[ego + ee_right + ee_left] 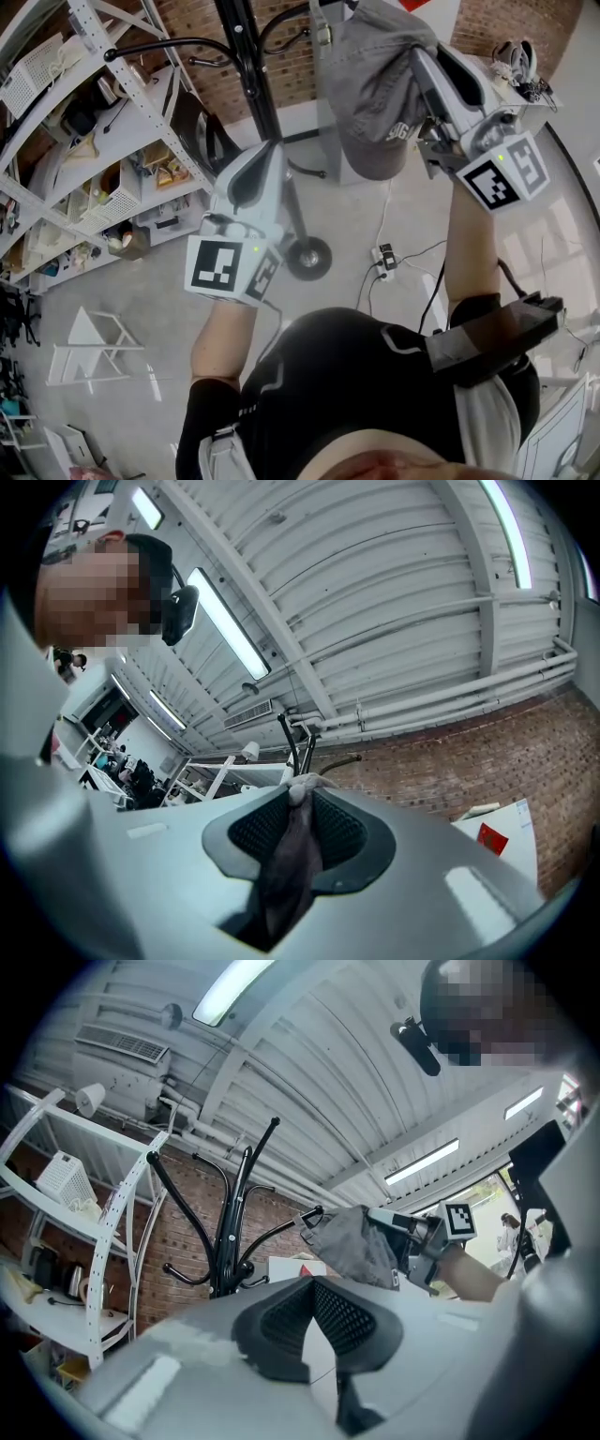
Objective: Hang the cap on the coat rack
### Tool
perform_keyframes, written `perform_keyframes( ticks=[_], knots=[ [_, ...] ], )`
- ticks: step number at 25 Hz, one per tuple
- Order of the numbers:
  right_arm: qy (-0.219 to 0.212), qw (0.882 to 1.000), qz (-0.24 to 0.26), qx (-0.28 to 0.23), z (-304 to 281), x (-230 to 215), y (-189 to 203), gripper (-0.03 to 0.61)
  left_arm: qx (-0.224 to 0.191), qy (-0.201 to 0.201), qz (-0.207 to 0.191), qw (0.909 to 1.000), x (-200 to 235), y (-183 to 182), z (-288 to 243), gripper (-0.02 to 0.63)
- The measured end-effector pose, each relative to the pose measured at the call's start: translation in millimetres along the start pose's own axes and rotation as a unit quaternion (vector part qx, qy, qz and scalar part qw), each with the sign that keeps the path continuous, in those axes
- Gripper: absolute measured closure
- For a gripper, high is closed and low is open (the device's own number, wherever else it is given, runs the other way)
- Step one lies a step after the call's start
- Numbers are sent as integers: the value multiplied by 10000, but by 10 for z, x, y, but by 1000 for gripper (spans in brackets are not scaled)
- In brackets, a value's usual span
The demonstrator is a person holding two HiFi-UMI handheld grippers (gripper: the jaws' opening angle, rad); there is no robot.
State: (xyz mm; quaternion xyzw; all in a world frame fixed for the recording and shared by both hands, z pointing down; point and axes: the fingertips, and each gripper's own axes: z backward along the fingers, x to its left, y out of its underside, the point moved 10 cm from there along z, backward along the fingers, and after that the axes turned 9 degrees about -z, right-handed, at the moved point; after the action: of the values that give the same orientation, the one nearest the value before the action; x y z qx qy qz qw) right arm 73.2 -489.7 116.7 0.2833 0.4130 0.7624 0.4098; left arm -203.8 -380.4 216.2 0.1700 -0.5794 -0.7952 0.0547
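Up at the right of the head view, my right gripper [427, 61] is raised, its fingers clamped on the grey cap [370, 89]. The right gripper view shows a fold of cap fabric pinched between both pads and trailing down through the gap. The cap hangs beside the black coat rack [246, 56], level with its upper hooks. Seen from the left gripper view, the cap's edge sits right at the tip of one hook arm [282, 1231]; I cannot tell whether it is over the hook. My left gripper [255, 173] is held lower, in front of the rack's pole, its fingers closed together with nothing between them. White shelving [122, 141] stands left of the rack, along a brick wall [295, 70].
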Motion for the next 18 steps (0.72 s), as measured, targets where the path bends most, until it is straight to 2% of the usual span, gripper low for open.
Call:
perform_keyframes(
  ticks=[9, 18],
  knots=[
    [446, 9974, -470, 307, 244, -121, 432, 489, 153, 162, 79, 9997, -121, 99, -23, 584],
    [590, 9942, -636, 640, 310, -171, 832, 486, 284, 128, 86, 9995, -232, 106, 81, 584]
  ],
)
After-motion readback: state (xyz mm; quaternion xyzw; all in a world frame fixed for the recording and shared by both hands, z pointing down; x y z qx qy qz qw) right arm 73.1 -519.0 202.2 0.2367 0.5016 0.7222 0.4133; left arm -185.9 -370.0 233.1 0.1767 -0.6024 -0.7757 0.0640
